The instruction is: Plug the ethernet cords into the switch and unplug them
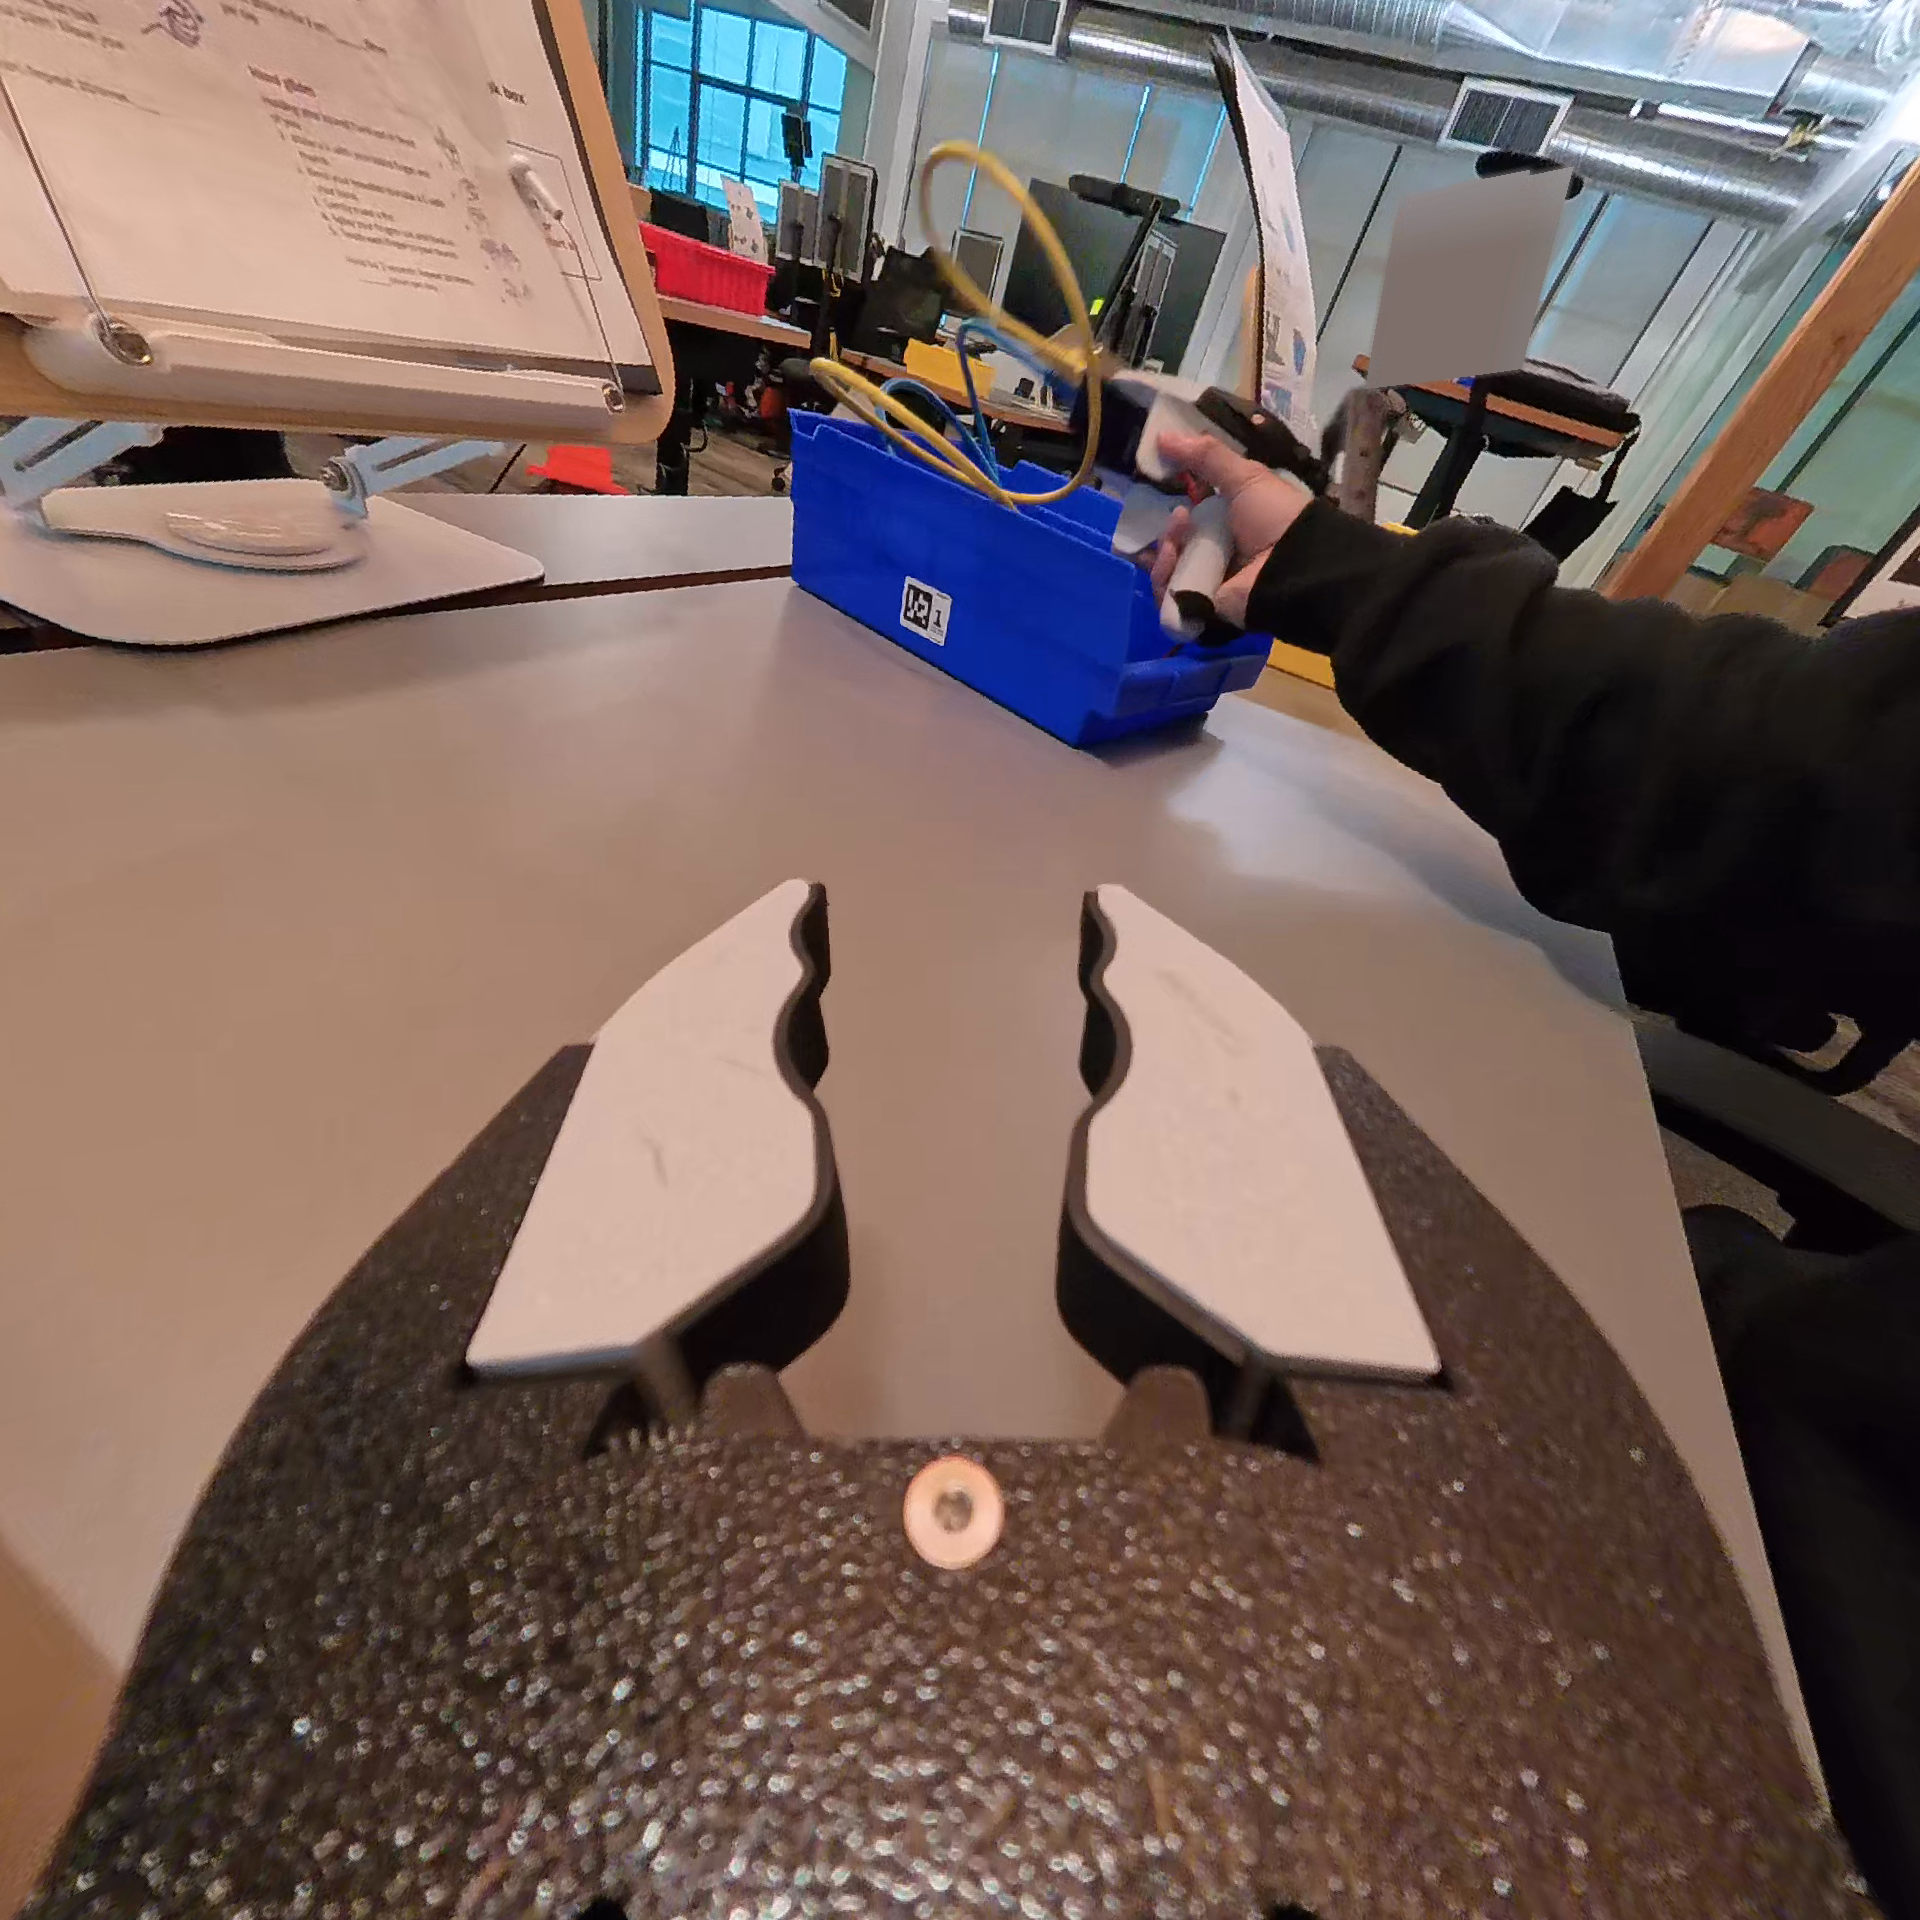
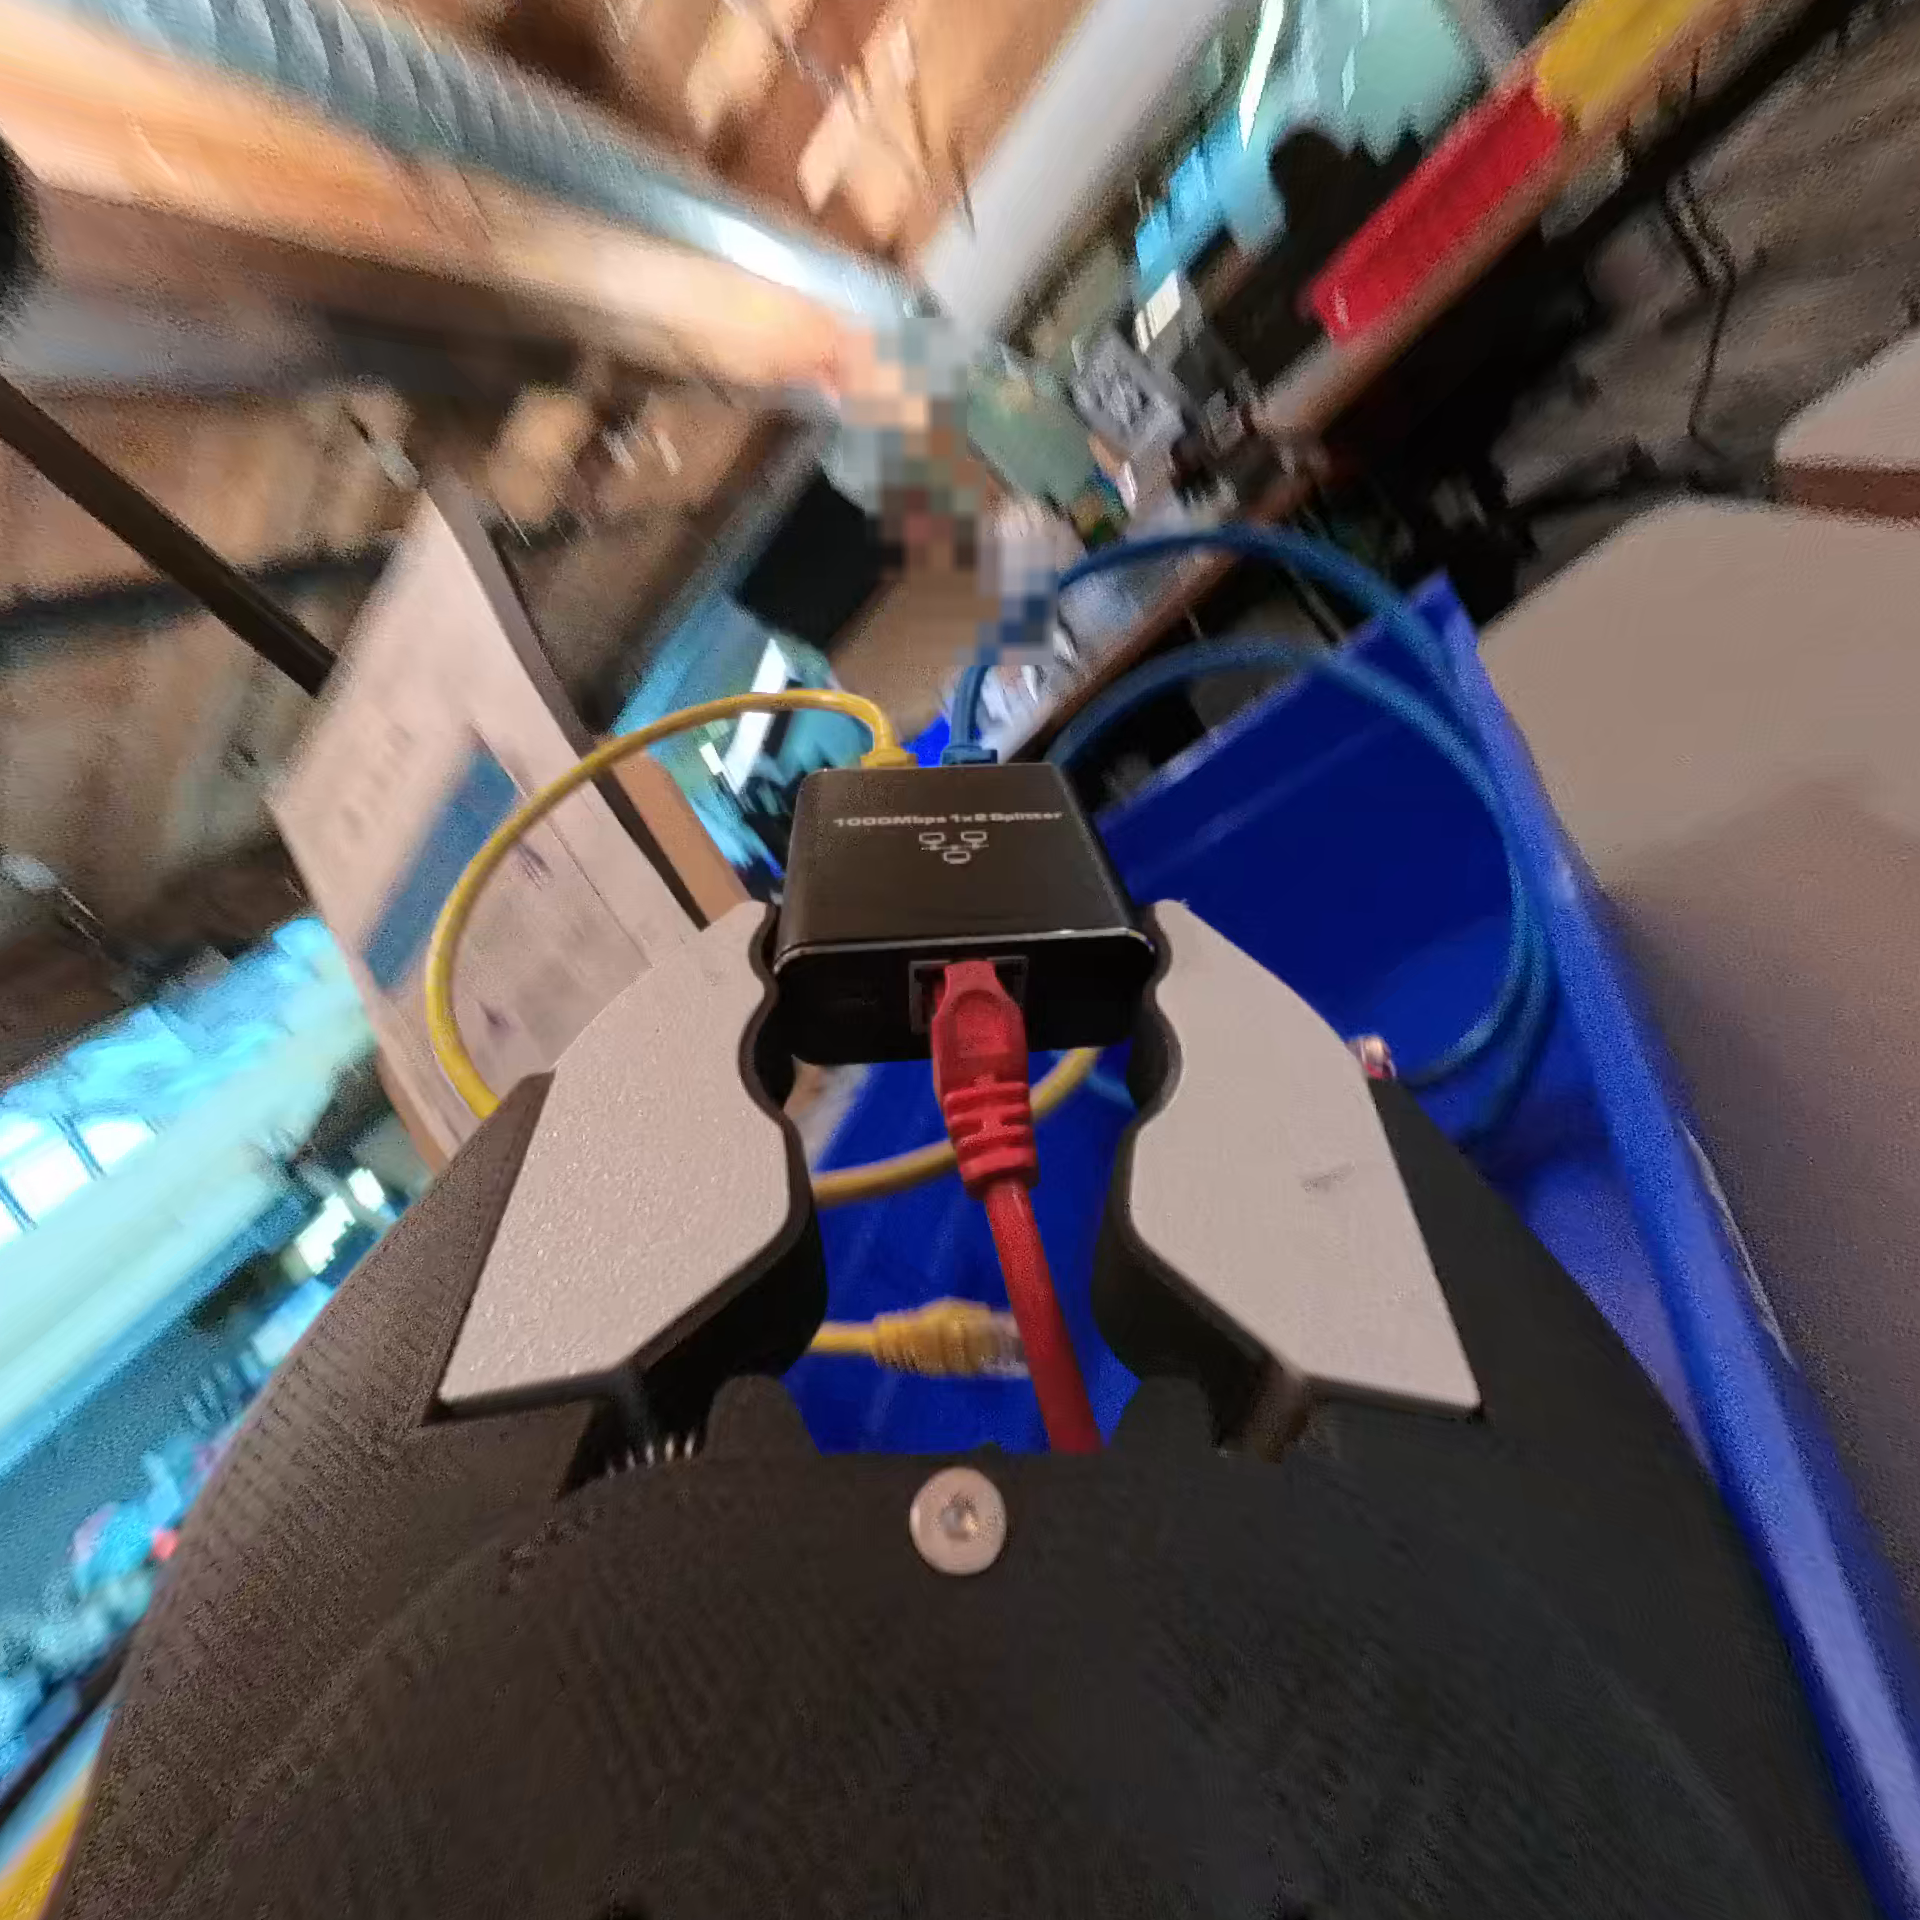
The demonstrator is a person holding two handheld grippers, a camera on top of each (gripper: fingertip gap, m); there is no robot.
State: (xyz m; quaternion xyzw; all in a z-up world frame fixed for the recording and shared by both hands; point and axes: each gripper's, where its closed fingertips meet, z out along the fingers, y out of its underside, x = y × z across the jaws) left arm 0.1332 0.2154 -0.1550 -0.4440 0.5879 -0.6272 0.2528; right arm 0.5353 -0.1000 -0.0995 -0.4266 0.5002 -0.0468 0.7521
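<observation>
In the right wrist view my right gripper [image 2: 958, 971] is shut on a small black switch box [image 2: 951, 883], held in the air above a blue bin [image 2: 1621, 1091]. A red cord [image 2: 987, 1122] is plugged into its near port. A yellow cord [image 2: 488, 894] and a blue cord [image 2: 1455, 748] are plugged into its far side. In the left wrist view my left gripper [image 1: 954, 935] is open and empty, low over the grey table [image 1: 416, 883]. The right gripper [image 1: 1164, 416] shows there, blurred, above the blue bin [image 1: 997, 603], with the yellow cord [image 1: 1039, 260] looping up.
A document stand [image 1: 291, 260] with papers stands on the table at the back left. A person's black sleeve [image 1: 1610, 707] reaches across the right side. A loose yellow plug [image 2: 935, 1340] lies inside the bin. Desks, monitors and a red bin [image 1: 707, 265] fill the background.
</observation>
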